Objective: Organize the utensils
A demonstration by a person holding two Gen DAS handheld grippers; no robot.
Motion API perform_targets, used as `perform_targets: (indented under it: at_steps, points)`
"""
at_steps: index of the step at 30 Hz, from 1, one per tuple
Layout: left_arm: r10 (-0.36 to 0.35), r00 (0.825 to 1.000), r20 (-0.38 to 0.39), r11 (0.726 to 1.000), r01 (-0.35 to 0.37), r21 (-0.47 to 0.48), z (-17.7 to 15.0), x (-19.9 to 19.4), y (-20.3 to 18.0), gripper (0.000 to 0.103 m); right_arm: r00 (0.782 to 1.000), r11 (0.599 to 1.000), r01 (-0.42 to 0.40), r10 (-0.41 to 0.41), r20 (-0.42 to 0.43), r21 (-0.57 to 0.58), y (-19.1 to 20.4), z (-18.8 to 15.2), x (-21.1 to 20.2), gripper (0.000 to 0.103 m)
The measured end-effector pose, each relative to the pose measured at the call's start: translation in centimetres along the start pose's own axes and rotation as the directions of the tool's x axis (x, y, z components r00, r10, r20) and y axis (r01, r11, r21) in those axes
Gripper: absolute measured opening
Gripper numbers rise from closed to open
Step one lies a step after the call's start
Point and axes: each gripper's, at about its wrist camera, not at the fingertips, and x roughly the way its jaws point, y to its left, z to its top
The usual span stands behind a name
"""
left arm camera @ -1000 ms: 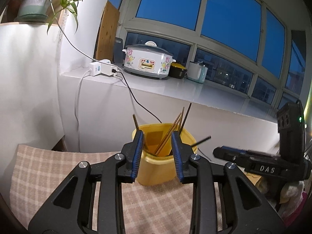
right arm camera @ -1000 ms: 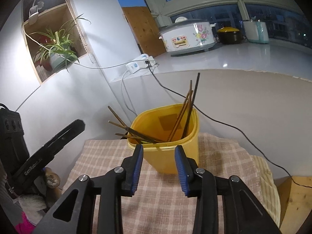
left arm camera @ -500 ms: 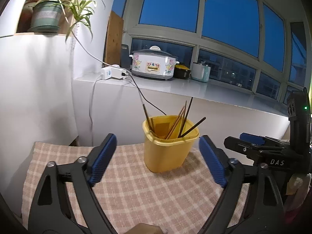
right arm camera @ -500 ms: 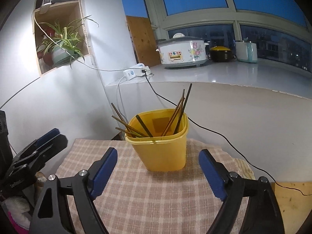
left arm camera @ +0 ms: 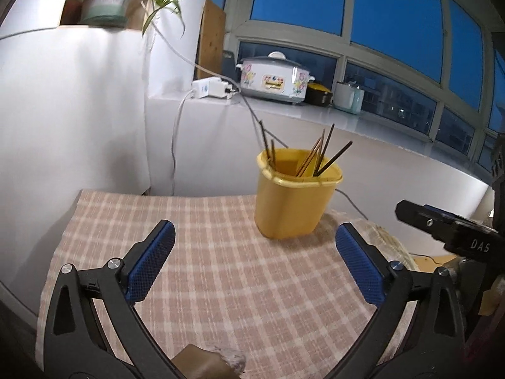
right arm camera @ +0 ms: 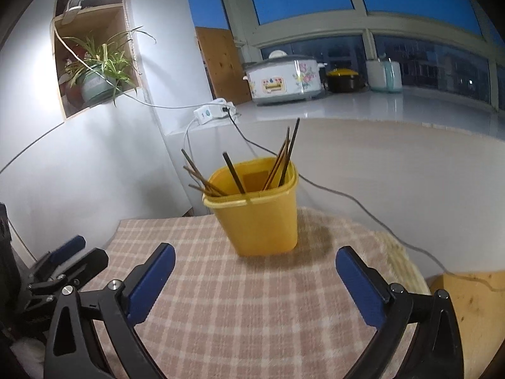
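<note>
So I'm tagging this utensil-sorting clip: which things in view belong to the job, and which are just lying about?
Part of the job:
- yellow holder
- chopsticks standing in it
- left gripper, empty, jaws opening
- right gripper, empty, jaws opening

Just lying about:
- rice cooker
- potted plant
- power strip
- checked cloth

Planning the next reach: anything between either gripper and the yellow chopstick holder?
Nothing visible. Only bare checkered cloth lies between the yellow holder and the right gripper, whose jaws are opening with nothing between them; same for the left gripper. The chopsticks sit inside the holder.
</note>
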Motion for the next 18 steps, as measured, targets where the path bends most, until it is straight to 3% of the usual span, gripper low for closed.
perform_targets:
  at_steps: [18]
  points:
    - [0.023, 1.000, 0.002, 1.000, -0.023, -0.006, -0.39, -0.41, -0.04, 0.103, 0.999, 0.999, 0.031, -0.031, 0.017, -0.005, 0.46, -0.25, -0.10, 0.103]
